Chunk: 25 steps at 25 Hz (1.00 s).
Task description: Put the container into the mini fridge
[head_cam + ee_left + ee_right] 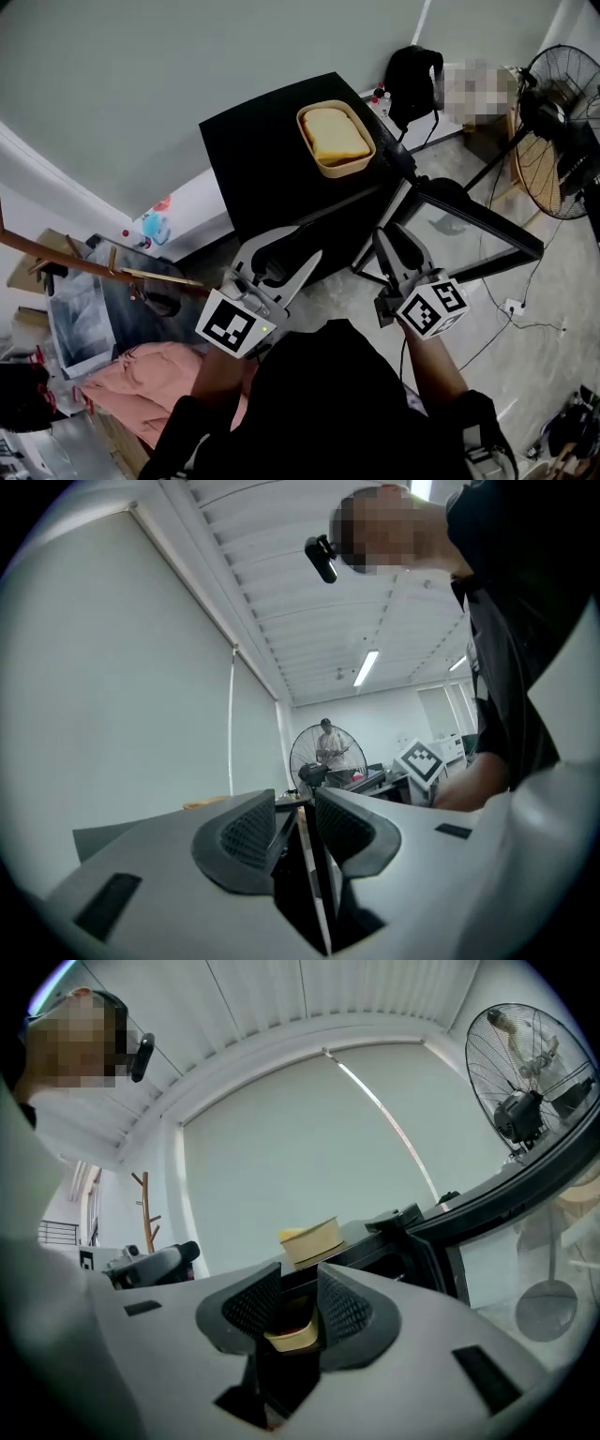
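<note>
Fridge top (253,159) with container (336,138) at edge, door (473,225) open, left gripper (281,251), right gripper (398,240) part-open, empty

The mini fridge (262,159) door (464,225) hangs open rightward, its mouth unblocked.

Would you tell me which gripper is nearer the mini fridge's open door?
The right gripper: it sits close by the open door, whereas the left gripper is further left.

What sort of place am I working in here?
Probably a lab or office workroom, not a home kitchen: a black mini fridge stands on the floor with a container on top, a big pedestal fan and loose cables are nearby, and strip lights line the ceiling.
</note>
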{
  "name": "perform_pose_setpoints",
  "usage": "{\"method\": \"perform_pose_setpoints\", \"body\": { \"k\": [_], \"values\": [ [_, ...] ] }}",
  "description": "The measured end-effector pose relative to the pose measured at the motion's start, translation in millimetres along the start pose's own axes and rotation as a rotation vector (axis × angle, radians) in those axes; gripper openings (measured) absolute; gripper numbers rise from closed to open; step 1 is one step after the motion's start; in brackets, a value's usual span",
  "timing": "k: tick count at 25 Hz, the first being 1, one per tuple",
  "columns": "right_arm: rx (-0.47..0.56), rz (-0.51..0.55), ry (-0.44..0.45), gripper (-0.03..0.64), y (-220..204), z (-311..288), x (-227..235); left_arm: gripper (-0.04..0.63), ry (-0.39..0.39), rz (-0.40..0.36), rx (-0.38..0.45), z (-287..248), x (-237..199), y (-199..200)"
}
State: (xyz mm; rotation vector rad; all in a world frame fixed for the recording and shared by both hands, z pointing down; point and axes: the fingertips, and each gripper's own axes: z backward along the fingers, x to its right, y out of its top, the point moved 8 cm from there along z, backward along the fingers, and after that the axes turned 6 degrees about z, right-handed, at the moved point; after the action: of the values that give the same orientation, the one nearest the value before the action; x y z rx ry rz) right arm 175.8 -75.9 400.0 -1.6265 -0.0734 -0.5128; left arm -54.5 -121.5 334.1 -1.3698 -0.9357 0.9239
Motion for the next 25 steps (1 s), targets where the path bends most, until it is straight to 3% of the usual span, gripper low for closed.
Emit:
{"method": "perform_pose_setpoints", "body": {
  "k": [6,13,18,25],
  "values": [
    [0.026,0.020,0.039,0.133,9,11,6,0.132,0.009,-0.084,-0.027,-41,-9,13],
    [0.026,-0.008,0.107,0.115,18,15,17,0.132,0.029,-0.410,-0.202,-100,-20,27],
    [0.015,-0.009,0.131,0.112,21,12,20,0.132,0.064,-0.439,-0.304,-120,-39,27],
    [-0.013,-0.002,0.143,0.106,22,9,28,0.132,0.069,-0.585,-0.515,-133,-50,1]
  ]
}}
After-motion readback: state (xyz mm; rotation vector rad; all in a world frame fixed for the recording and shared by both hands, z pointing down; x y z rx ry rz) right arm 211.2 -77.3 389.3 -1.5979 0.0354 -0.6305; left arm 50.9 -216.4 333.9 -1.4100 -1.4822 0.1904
